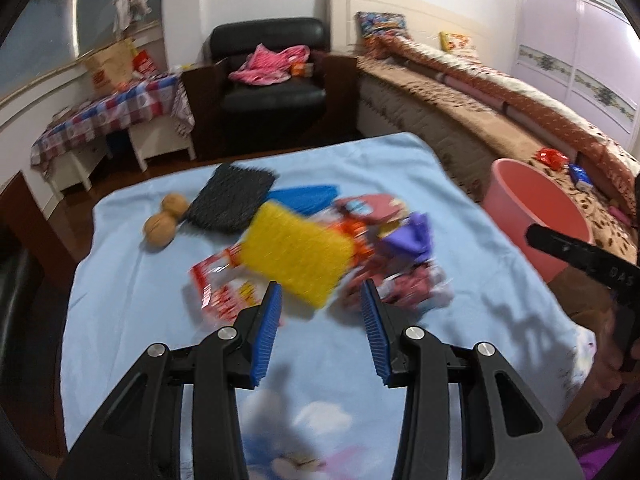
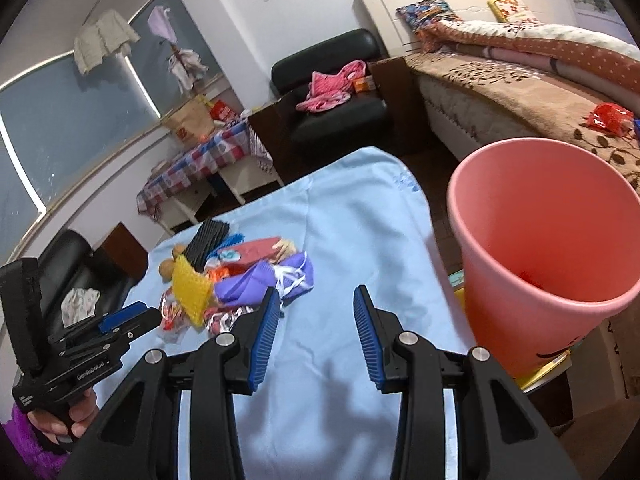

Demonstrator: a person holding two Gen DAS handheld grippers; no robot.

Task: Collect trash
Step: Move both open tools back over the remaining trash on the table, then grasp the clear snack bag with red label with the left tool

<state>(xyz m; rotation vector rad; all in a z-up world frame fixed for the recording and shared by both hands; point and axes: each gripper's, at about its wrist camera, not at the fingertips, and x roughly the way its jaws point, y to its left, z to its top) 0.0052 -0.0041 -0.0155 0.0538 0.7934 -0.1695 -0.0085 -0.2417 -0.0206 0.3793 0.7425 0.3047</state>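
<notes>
A pile of trash lies on the light blue cloth (image 1: 360,168): a red and white snack wrapper (image 1: 222,290), a purple wrapper (image 1: 408,238), a red packet (image 1: 372,206) and a crumpled foil wrapper (image 1: 416,286). A yellow sponge (image 1: 298,250) rests on the pile. My left gripper (image 1: 322,300) is open and empty, just short of the sponge. My right gripper (image 2: 316,304) is open and empty over bare cloth, right of the pile (image 2: 256,280). The pink bin (image 2: 548,240) stands to its right, off the table's edge.
A black scrub pad (image 1: 232,196), a blue pad (image 1: 308,196) and two walnuts (image 1: 166,220) lie behind the pile. A bed (image 1: 500,112) runs along the right, a black armchair (image 1: 272,68) at the back, a checked table (image 1: 108,112) at the left.
</notes>
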